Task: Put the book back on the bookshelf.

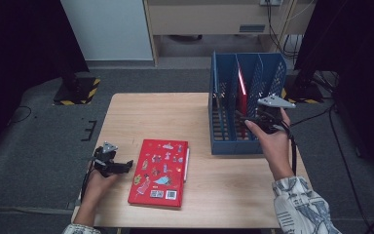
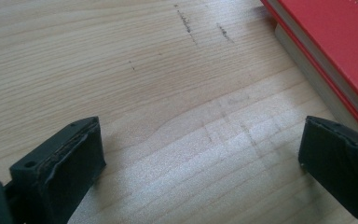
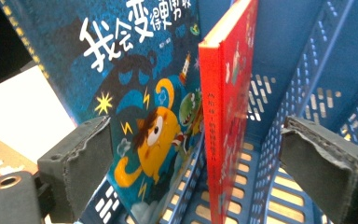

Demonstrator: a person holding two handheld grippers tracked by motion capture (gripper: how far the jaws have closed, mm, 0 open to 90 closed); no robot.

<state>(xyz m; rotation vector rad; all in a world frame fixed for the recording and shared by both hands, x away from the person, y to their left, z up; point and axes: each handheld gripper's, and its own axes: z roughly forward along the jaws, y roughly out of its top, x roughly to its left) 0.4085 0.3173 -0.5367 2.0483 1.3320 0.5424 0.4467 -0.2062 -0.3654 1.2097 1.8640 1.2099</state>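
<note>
Apparently the work in hand is filing books into the blue rack (image 1: pixel 233 141) at the right of the table (image 1: pixel 141 109), and the step now looks like the end of placing one book or a check on it. The right claw (image 3: pixel 193 163) is at the rack's front, its jaws spread wide with nothing pressed between the pads. Seen from the right gripper view, a red book (image 3: pixel 226 116) stands upright on its edge in a slot, spine toward the camera, lying in the gap between the two jaws but touching neither. Just beside it, across a divider, a blue picture book (image 3: pixel 135 93) leans in the next slot. In the high view the red book's top edge (image 1: pixel 242 85) shows inside the rack. A second red book (image 1: pixel 159 171) lies flat on the table near the front, cover up. The left claw (image 1: pixel 121 165) rests at that book's left edge, jaws wide apart over bare wood, the book's corner (image 2: pixel 335 51) just beside one jaw. Next, I judge, the flat book needs gripping by its edge and standing upright.
</note>
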